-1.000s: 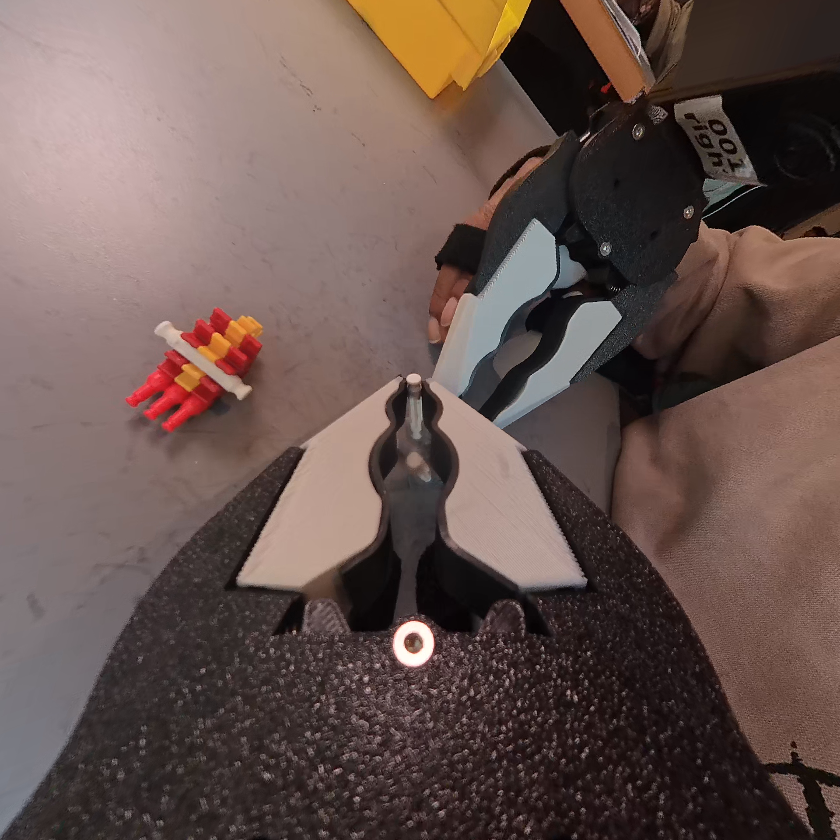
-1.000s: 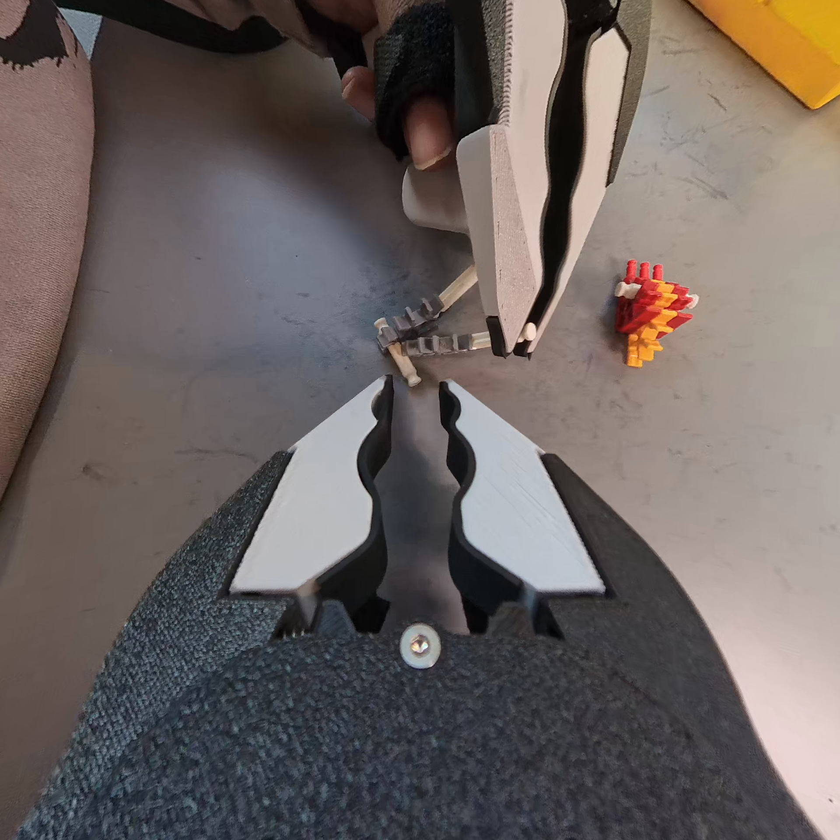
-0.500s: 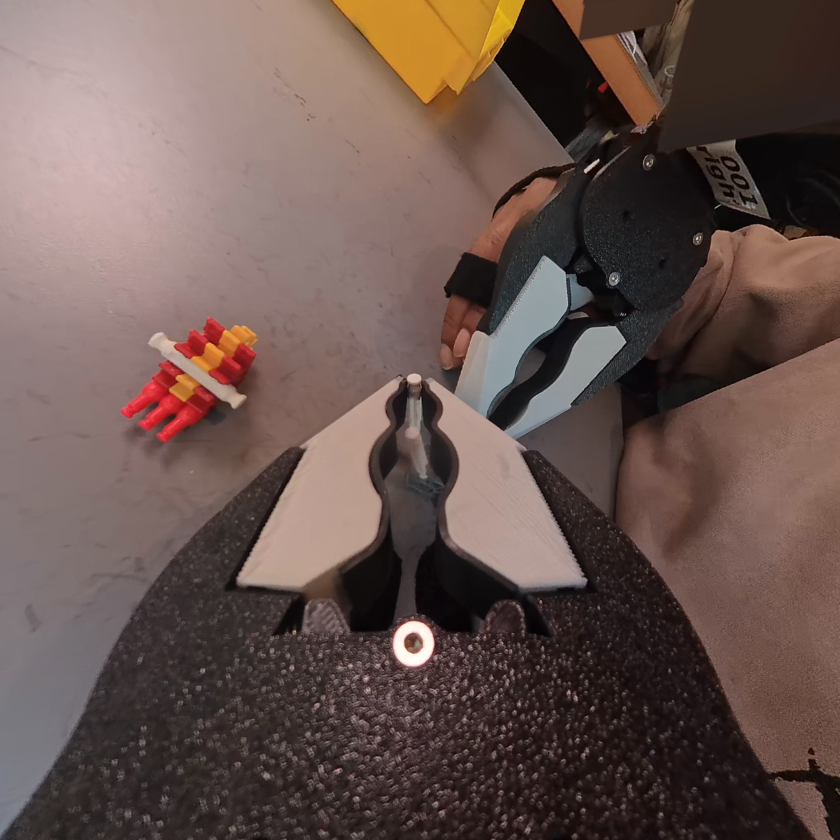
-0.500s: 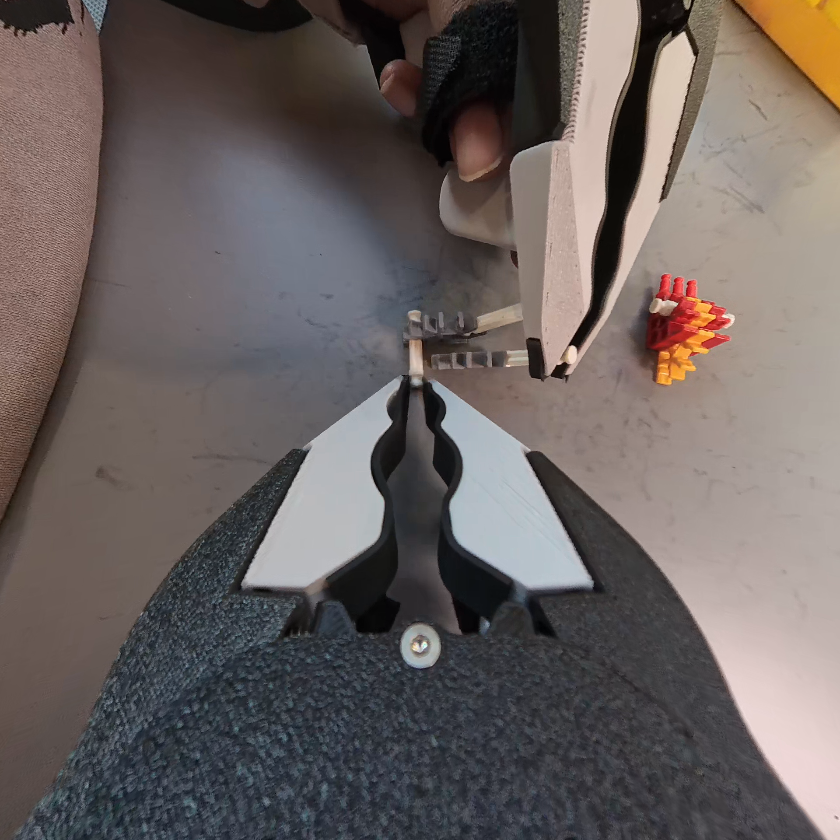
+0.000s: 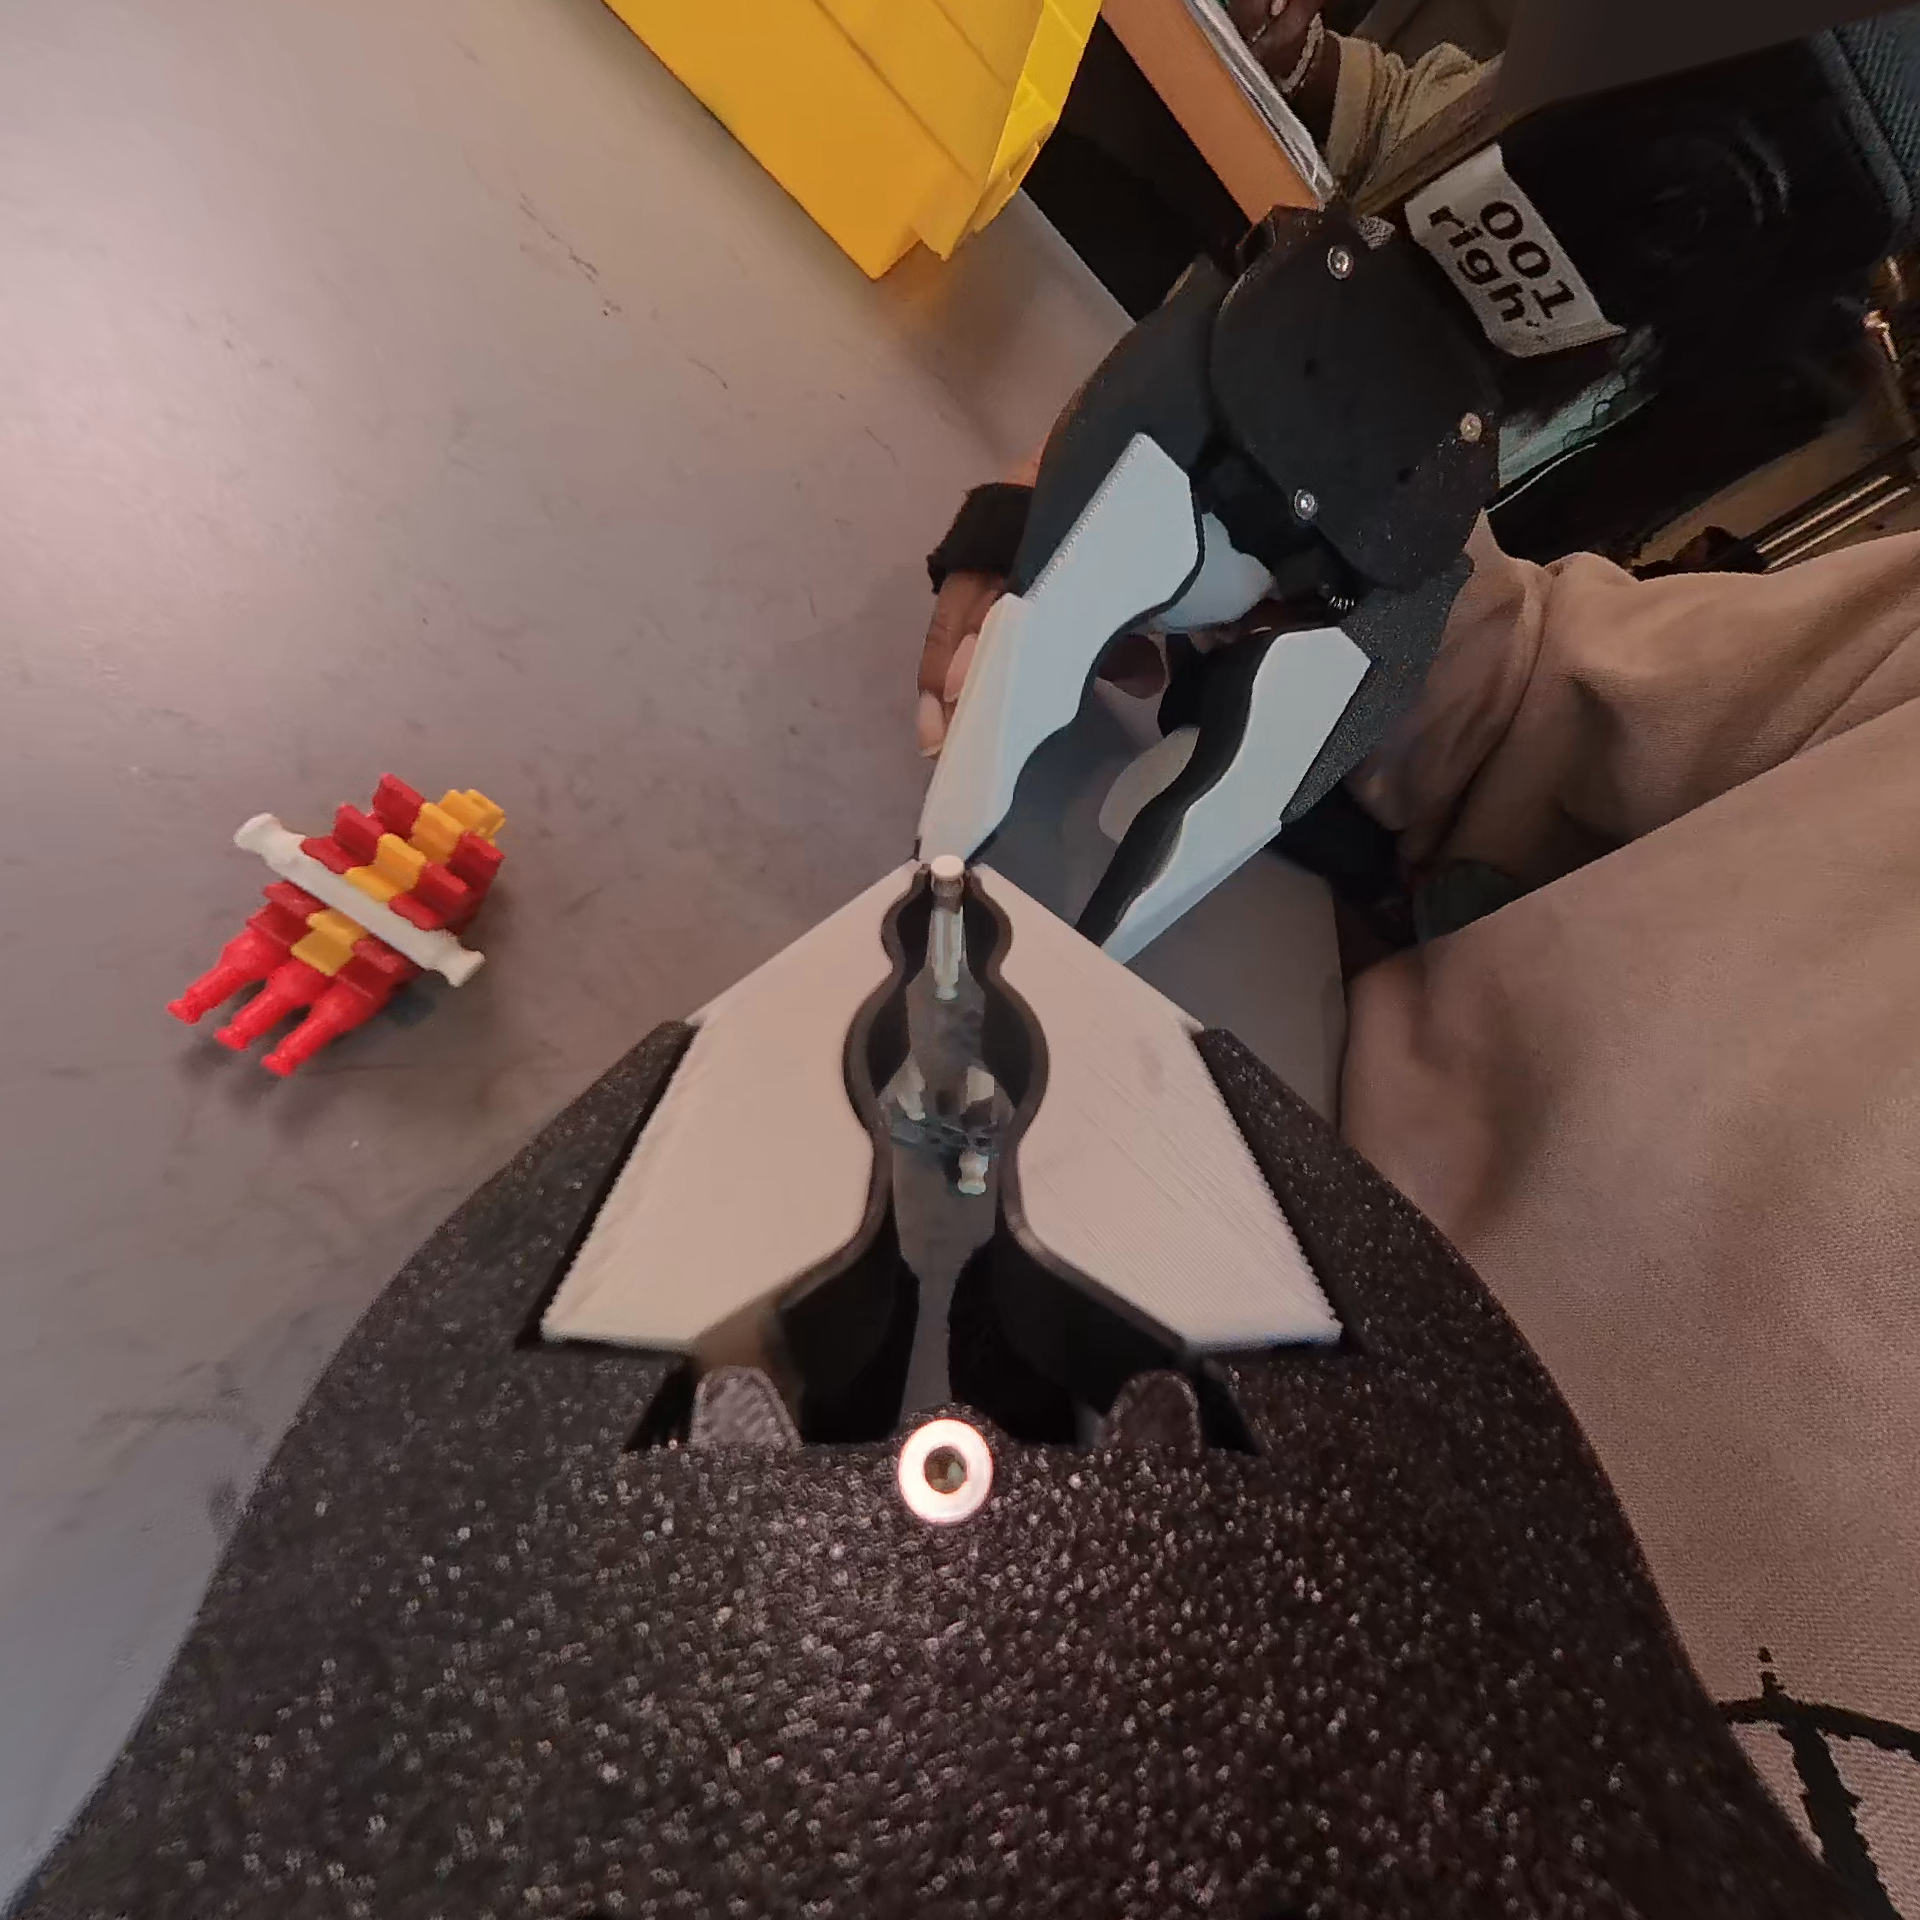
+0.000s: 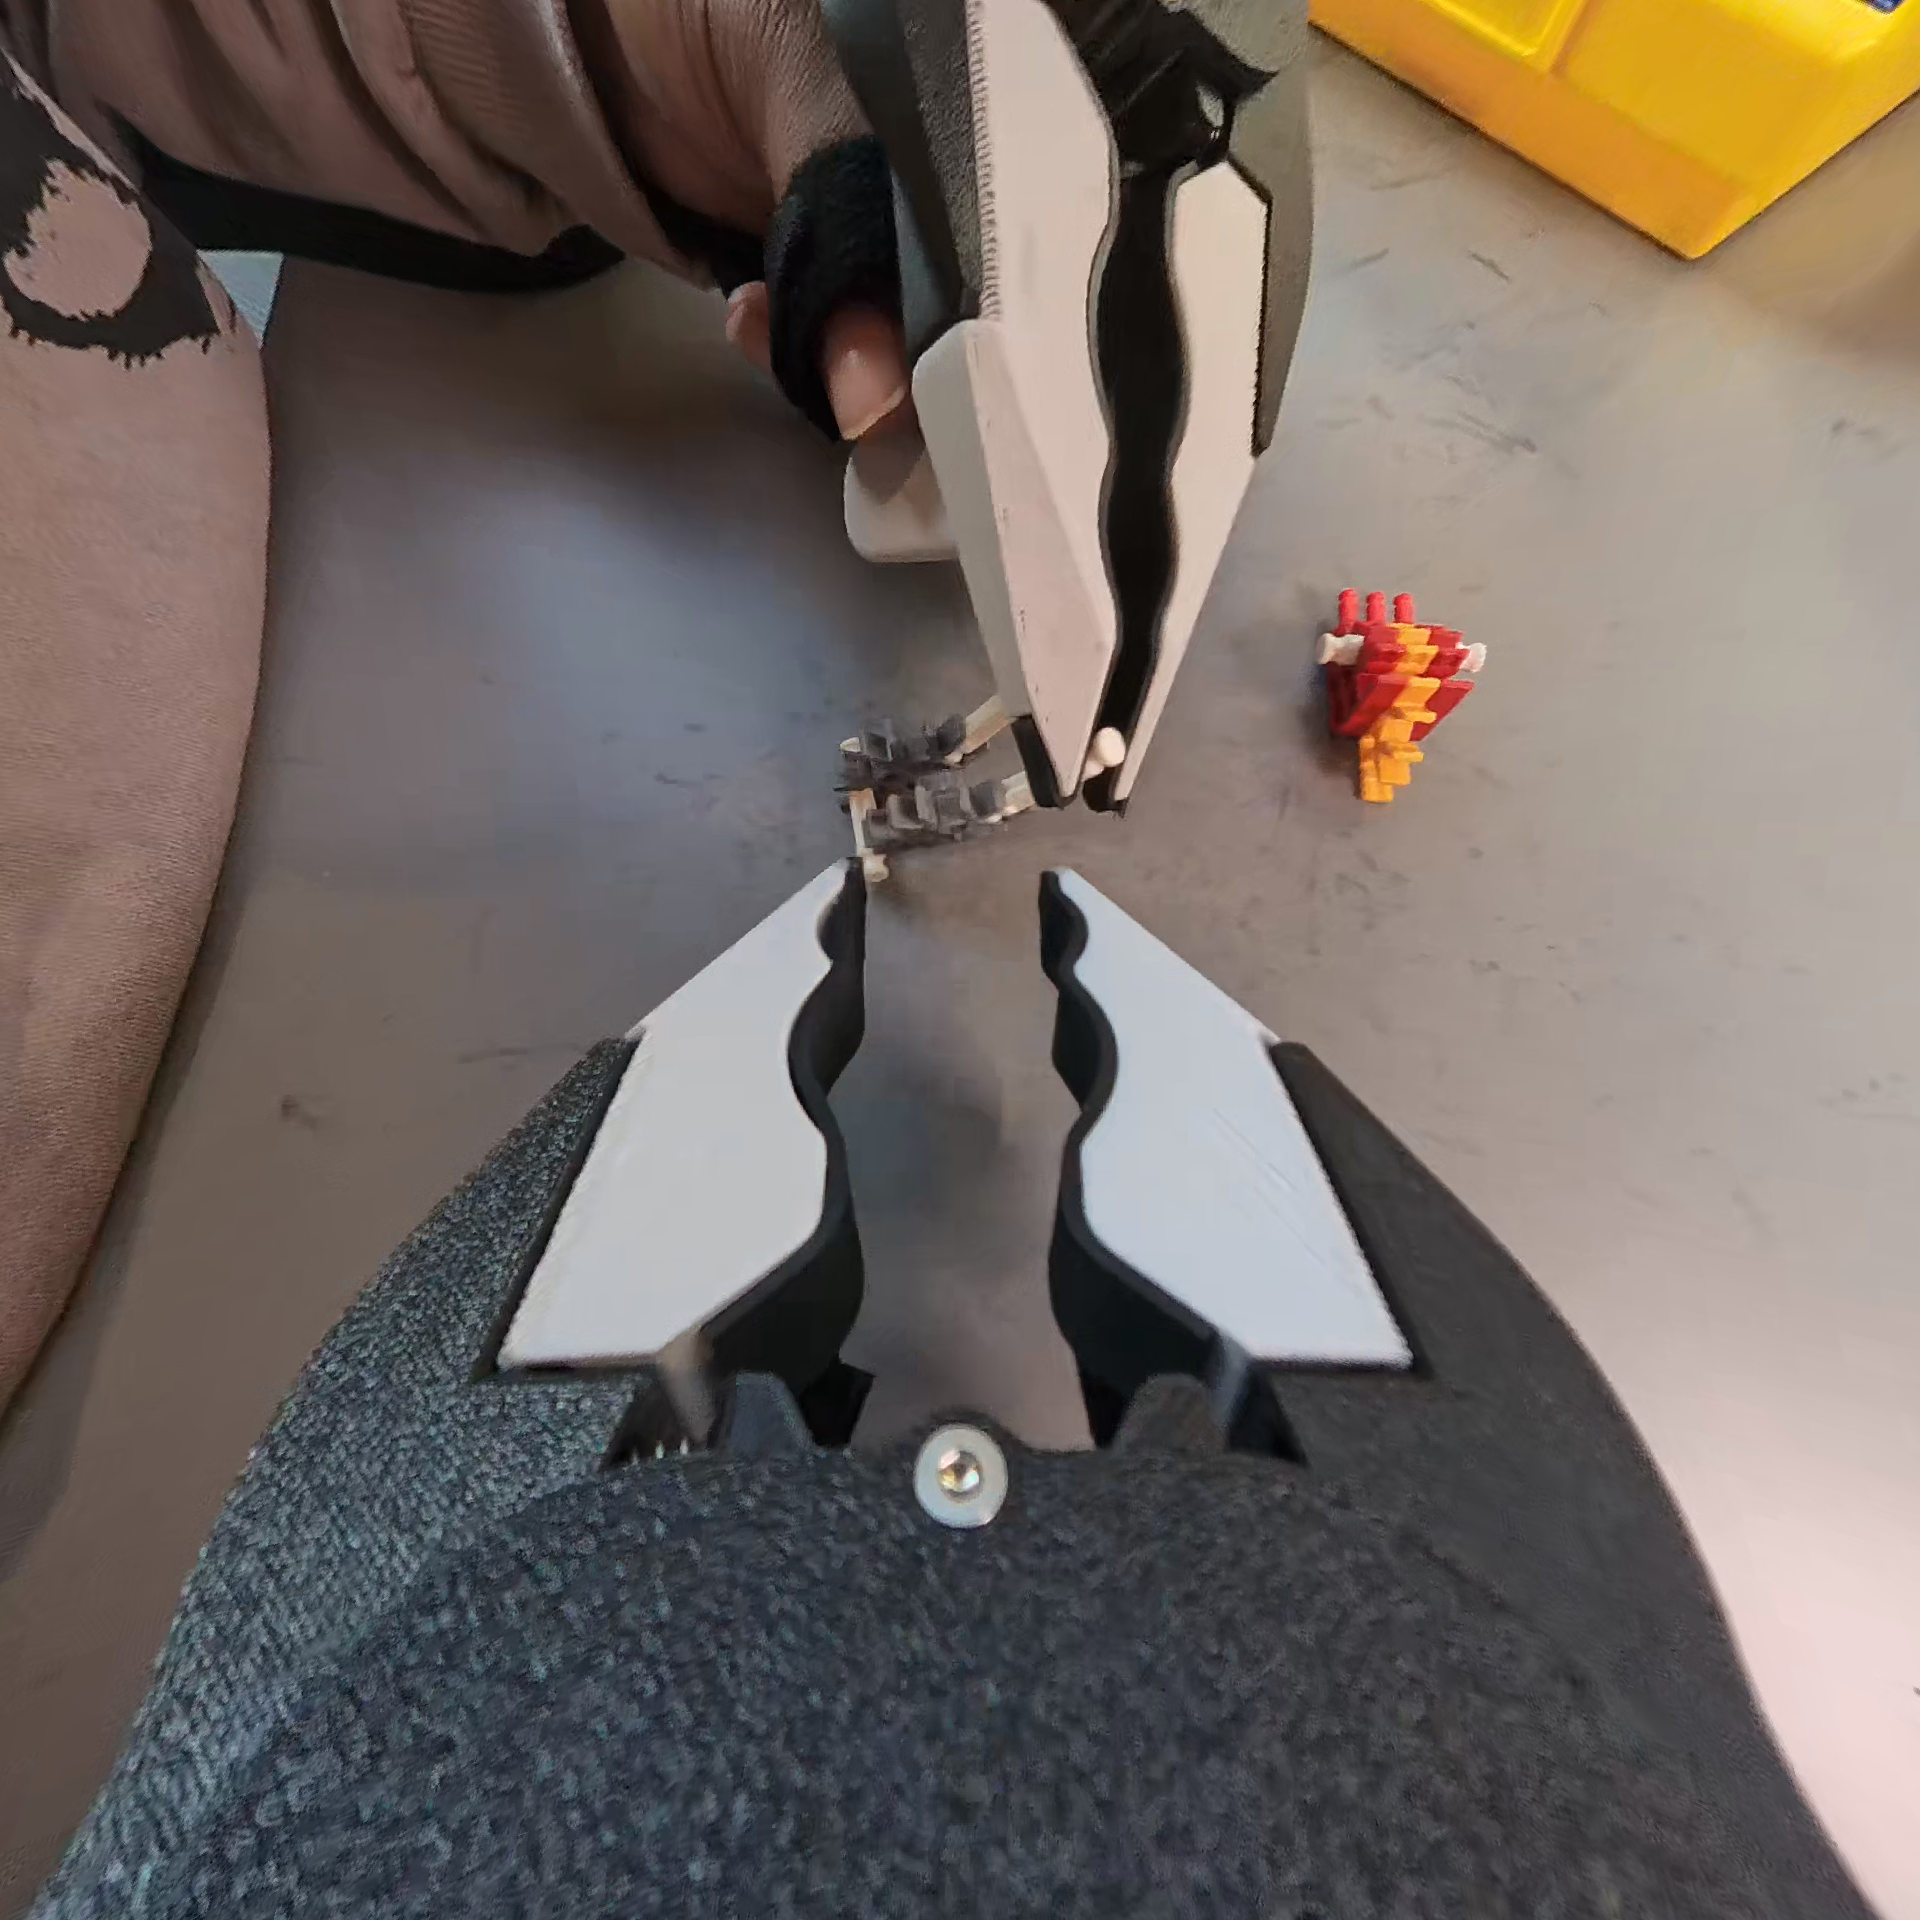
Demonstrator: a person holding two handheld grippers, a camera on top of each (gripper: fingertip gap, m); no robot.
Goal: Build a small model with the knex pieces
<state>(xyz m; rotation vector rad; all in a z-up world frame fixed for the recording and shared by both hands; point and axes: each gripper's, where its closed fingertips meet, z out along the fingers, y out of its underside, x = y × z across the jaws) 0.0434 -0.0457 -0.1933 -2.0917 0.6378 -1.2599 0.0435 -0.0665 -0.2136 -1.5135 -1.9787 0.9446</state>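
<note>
Pinching the white pin end of the grey comb-like assembly (image 6: pixel 920 781), the left gripper (image 6: pixel 1091 779) is clenched on it just above the grey table (image 6: pixel 520 623), while the right gripper (image 6: pixel 951 883) sits released with its left fingertip just beside the assembly's near pin. Likely risk: that thin-pin grip lets the piece twist or slip if the right tip nudges it. Red-and-orange block cluster (image 6: pixel 1392 691) lies well apart; yellow bin (image 6: pixel 1621 104) at the far edge.
</note>
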